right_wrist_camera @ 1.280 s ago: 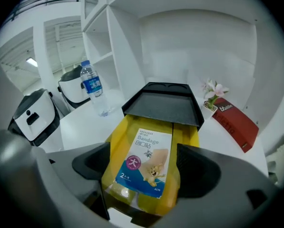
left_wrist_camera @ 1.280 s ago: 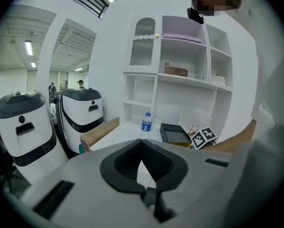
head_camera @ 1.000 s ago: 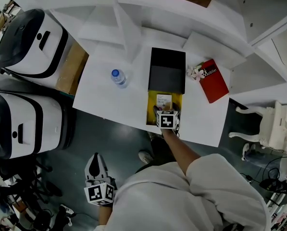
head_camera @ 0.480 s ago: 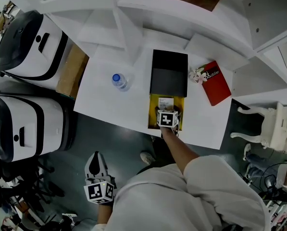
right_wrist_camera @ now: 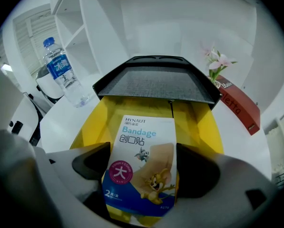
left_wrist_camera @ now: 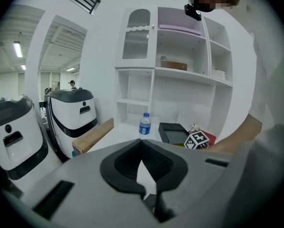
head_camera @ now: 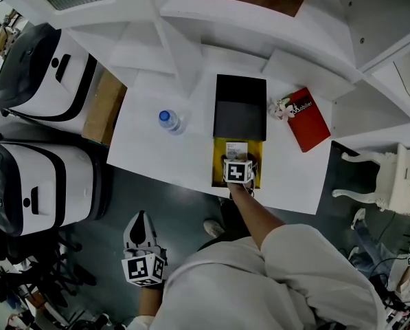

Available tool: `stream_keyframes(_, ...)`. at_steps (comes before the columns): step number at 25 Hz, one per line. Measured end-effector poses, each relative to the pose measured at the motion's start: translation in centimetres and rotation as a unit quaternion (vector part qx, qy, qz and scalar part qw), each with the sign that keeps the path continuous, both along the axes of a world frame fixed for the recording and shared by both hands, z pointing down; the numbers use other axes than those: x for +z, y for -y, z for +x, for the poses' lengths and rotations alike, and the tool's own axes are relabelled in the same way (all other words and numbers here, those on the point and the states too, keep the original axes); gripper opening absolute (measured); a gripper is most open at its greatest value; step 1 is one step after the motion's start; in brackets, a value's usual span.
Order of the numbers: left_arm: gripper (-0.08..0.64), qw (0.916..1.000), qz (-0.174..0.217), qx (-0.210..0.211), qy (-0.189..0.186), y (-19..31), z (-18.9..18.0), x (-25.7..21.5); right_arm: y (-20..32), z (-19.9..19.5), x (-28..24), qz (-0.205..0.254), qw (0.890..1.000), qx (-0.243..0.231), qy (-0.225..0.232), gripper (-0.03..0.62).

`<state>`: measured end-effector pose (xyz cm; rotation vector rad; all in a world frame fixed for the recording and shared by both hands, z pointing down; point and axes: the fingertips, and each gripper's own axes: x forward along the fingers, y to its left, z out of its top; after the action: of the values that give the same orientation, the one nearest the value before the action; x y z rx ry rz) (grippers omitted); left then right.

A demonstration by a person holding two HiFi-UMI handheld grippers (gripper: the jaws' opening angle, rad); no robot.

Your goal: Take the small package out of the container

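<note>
The small package [right_wrist_camera: 142, 165], a white and blue bandage pack, lies in the open yellow container [right_wrist_camera: 96, 122] on the white table. My right gripper [right_wrist_camera: 142, 159] reaches into the container's near end, its two dark pads pressed against the pack's left and right edges. From the head view the right gripper [head_camera: 236, 157] covers most of the package [head_camera: 236, 147] inside the container [head_camera: 218, 165]. Low on the left, off the table, my left gripper [head_camera: 141, 217] hangs shut with nothing in it, and its own view shows the left gripper [left_wrist_camera: 142, 167] with the jaws together.
The container's black lid [head_camera: 240, 107] lies open just behind it. A water bottle [head_camera: 169, 120] stands to the left, a red book [head_camera: 308, 117] and a small flower [head_camera: 282, 107] to the right. White shelves rise behind the table. Two white machines [head_camera: 40, 67] and a cardboard box [head_camera: 103, 105] stand left.
Hardly anything: my right gripper stays at the container's near end over the package, the left gripper stays low, and the head view shifts a little.
</note>
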<state>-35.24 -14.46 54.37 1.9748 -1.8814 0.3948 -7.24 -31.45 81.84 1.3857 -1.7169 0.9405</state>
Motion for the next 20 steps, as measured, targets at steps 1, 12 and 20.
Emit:
stream_keyframes(1,0.008,1.0,0.002,0.003,0.0,0.1,0.1,-0.1,0.0,0.0,-0.1,0.001,1.0,-0.001,0.0,0.414)
stream_keyframes(12,0.008,0.9999,0.013,0.009,0.006,-0.2,0.3,-0.6,-0.5,-0.1,-2.6,0.04,0.999,-0.025,0.013,0.414)
stream_keyframes(20,0.008,0.9992,0.036,0.02,0.006,-0.4,1.0,-1.8,-0.9,-0.1,-7.0,0.108,0.992,-0.056,0.023,0.414)
